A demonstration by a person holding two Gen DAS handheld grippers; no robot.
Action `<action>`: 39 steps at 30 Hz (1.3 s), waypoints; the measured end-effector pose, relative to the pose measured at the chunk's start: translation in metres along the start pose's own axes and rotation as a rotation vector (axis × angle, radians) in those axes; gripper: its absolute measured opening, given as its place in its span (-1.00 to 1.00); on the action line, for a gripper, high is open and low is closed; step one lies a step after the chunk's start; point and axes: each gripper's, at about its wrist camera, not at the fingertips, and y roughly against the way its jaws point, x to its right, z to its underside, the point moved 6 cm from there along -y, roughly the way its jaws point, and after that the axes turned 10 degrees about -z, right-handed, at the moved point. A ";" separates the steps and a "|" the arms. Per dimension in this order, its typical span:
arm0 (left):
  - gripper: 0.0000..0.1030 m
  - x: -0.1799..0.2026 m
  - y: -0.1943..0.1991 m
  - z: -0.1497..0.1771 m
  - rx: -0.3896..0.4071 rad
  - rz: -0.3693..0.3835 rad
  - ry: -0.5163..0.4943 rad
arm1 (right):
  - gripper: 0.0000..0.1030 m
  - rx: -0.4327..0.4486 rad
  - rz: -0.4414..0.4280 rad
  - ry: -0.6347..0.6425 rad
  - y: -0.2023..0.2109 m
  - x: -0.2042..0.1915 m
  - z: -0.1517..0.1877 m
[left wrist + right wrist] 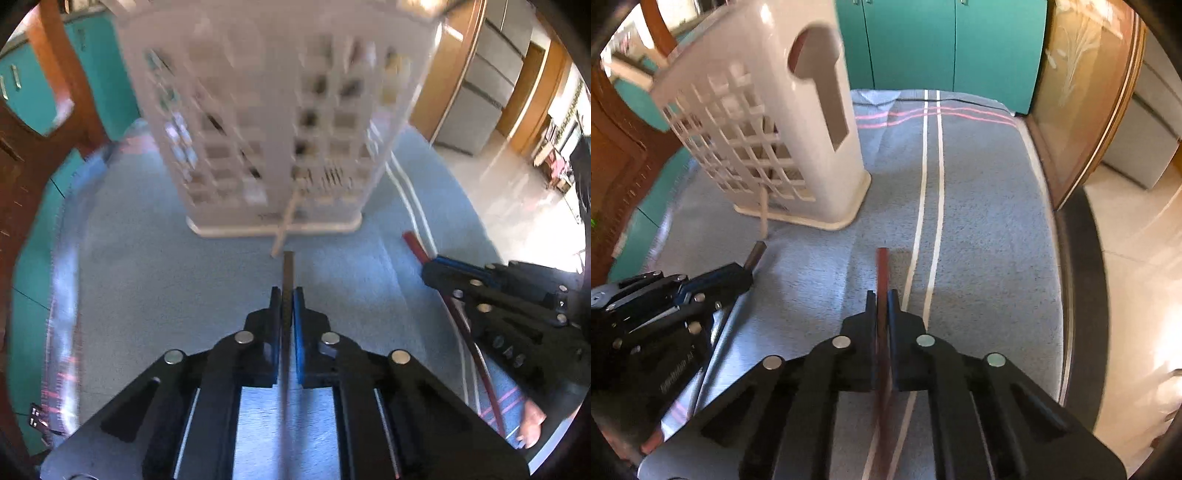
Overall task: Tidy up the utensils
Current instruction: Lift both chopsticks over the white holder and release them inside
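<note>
My left gripper (287, 293) is shut on a thin dark grey utensil handle (288, 267) that sticks out ahead of its tips. My right gripper (882, 295) is shut on a reddish-brown utensil handle (882, 266). Each gripper shows in the other's view: the right gripper (430, 264) with its red handle (413, 242), the left gripper (748, 273) with its dark handle (756, 254). A cream lattice utensil holder (273, 122) stands upright just beyond both, also cream holder (775, 122). A pale stick (286, 221) pokes out low through its lattice.
A blue-grey towel (990, 221) with white stripes (931, 177) covers the table. Teal cabinets (942, 44) stand behind it, wooden furniture (22, 155) to the left. A shiny flat blade (713, 373) lies under the left gripper. A hand (530, 424) shows at lower right.
</note>
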 end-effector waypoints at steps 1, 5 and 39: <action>-0.86 -0.002 0.006 -0.003 0.013 0.011 0.012 | -0.87 0.024 -0.027 -0.004 0.011 0.000 -0.003; -0.86 -0.017 0.052 -0.015 0.118 0.040 0.056 | -0.87 0.120 -0.161 0.000 0.058 -0.007 -0.014; -0.87 -0.102 0.189 -0.175 0.636 -0.004 0.296 | -0.87 0.822 -0.131 0.038 0.212 -0.047 -0.157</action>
